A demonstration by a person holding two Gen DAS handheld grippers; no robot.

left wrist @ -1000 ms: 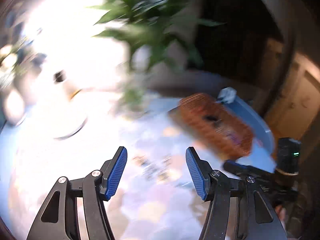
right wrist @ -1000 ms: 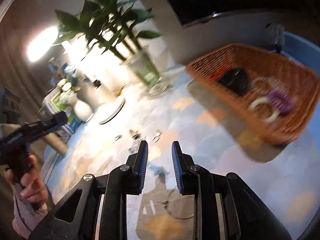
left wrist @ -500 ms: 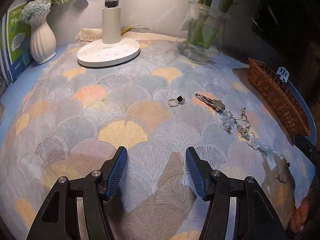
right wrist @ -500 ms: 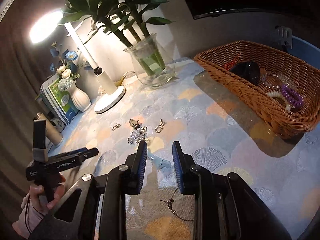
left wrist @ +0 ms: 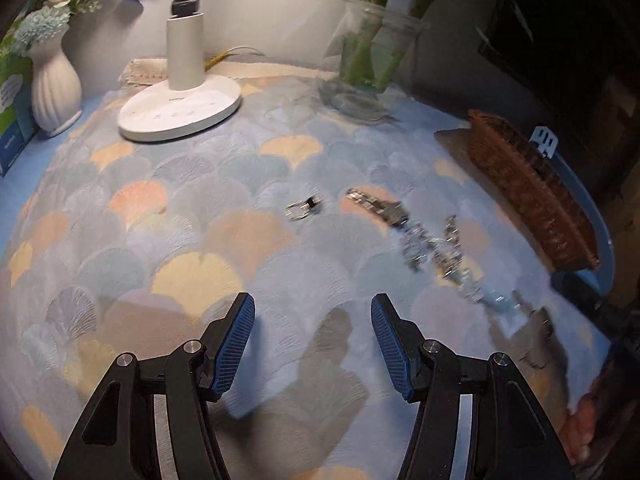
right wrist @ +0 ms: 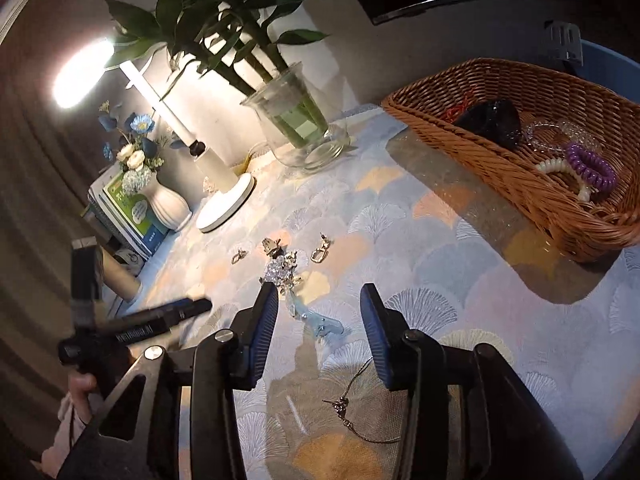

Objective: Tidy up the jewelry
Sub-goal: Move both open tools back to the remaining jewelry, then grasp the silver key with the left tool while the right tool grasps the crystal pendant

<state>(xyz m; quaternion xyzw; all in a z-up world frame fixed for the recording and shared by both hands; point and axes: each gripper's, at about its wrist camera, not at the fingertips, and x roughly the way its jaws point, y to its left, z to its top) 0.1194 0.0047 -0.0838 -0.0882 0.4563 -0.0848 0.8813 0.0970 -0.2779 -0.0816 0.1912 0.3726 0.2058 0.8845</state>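
Observation:
Loose jewelry lies on the fan-patterned cloth: a small ring (left wrist: 304, 205), a silver clasp piece (left wrist: 376, 205) and a crystal chain (left wrist: 436, 248). The right wrist view shows the crystal chain (right wrist: 282, 270), a pale blue pendant (right wrist: 322, 324), a small earring (right wrist: 320, 254) and a thin necklace (right wrist: 352, 404). A wicker basket (right wrist: 500, 152) (left wrist: 532, 196) holds a purple coil band (right wrist: 592, 168), beads and a dark item. My left gripper (left wrist: 312, 342) is open and empty above the cloth. My right gripper (right wrist: 318, 334) is open around the blue pendant, above it.
A white lamp base (left wrist: 180, 108), a white vase with flowers (left wrist: 52, 80), a glass vase with bamboo (left wrist: 372, 68) and a green book (right wrist: 132, 208) stand along the back. The left hand-held gripper (right wrist: 136, 328) shows in the right wrist view.
My right gripper has opened from nearly shut to wide. The left gripper swung down from a blurred view to face the cloth, then moved a little closer.

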